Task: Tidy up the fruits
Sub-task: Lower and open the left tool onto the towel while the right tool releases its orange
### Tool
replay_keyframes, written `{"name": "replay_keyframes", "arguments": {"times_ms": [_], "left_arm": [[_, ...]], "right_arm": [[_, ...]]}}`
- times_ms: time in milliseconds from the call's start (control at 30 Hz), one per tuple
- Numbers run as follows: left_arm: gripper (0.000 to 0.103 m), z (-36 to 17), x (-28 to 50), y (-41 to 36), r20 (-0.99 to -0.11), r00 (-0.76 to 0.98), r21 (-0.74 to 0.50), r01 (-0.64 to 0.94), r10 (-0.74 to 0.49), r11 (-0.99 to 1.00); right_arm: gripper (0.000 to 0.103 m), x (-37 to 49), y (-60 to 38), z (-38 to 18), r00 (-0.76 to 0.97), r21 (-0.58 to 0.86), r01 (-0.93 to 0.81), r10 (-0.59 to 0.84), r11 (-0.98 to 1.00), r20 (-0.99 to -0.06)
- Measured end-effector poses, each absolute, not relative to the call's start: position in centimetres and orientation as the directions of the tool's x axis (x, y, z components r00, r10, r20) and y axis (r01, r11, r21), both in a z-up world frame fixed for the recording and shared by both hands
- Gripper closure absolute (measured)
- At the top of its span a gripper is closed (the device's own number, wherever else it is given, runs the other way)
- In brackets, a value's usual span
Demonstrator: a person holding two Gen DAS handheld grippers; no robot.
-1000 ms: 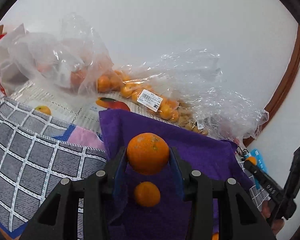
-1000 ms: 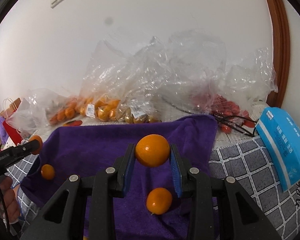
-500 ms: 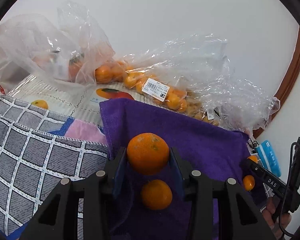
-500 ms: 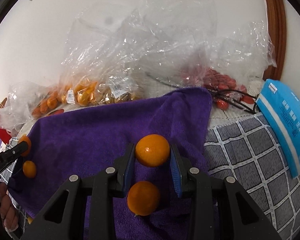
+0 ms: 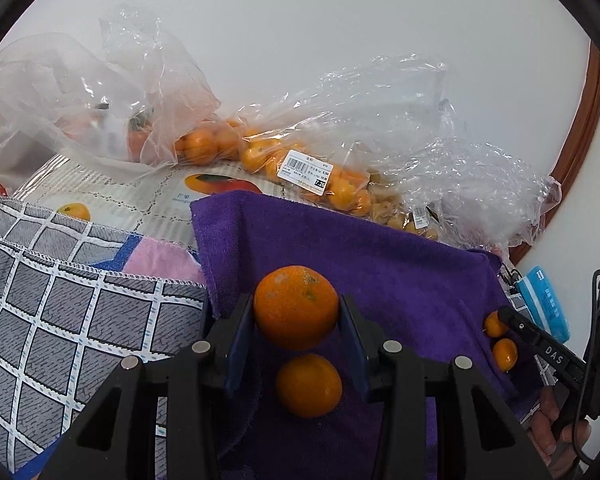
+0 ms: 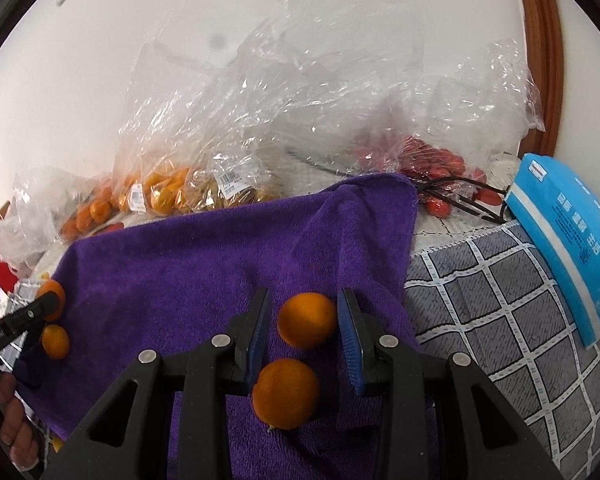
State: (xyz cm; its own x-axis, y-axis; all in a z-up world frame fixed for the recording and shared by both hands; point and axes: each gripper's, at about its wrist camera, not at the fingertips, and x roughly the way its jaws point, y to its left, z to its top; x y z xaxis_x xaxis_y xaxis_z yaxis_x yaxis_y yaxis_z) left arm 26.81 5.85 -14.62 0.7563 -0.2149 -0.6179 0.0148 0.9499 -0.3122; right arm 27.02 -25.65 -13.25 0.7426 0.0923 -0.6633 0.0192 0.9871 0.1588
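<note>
- your left gripper [image 5: 296, 320] is clamped on a mandarin [image 5: 296, 306]; both blue pads press its sides and it sits clear above the purple towel [image 5: 400, 280].
- a second mandarin [image 5: 309, 385] lies on the towel right under that gripper, not touching the held one.
- your right gripper [image 6: 306, 320] has a smaller mandarin [image 6: 307, 320] between its pads. a thin gap shows on each side of it, so you cannot tell whether it is truly pinched.
- another loose mandarin [image 6: 285, 393] rests on the towel just below the right gripper's left finger.
- in the left wrist view the right gripper sits at the towel's far right edge, with its two mandarins by it.
- behind the towel, clear bags of small oranges [image 5: 268, 156] and a bag of red fruit [image 6: 432, 164] stand against the wall.
- a blue packet [image 6: 568, 248] lies on the grey checked cloth [image 6: 500, 320] to the right of the towel.
</note>
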Motion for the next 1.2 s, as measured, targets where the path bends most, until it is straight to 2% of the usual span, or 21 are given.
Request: {"name": "replay_keyframes", "arguments": {"times_ms": [767, 967, 1033, 1200], "left_arm": [[0.062, -14.5, 26.6, 5.9, -0.619, 0.754, -0.312, 0.021, -0.220, 0.950], [0.061, -14.3, 26.2, 6.1, -0.605, 0.764, -0.326, 0.020, -0.225, 0.945], [0.057, -14.1, 26.0, 6.1, -0.596, 0.771, -0.326, 0.025, -0.226, 0.945], [0.055, -13.6, 25.5, 5.7, -0.579, 0.786, -0.306, 0.037, -0.217, 0.951]], "right_arm": [[0.068, 26.4, -25.6, -12.9, 0.757, 0.160, 0.022, 0.088, 0.987, -0.648], [0.060, 26.0, -25.0, -12.7, 0.760, 0.139, 0.012, 0.081, 0.990, -0.645], [0.058, 25.9, -24.9, -12.6, 0.763, 0.135, 0.005, 0.083, 0.991, -0.641], [0.058, 25.4, -24.2, -12.4, 0.771, 0.107, -0.018, 0.082, 0.994, -0.631]]}}
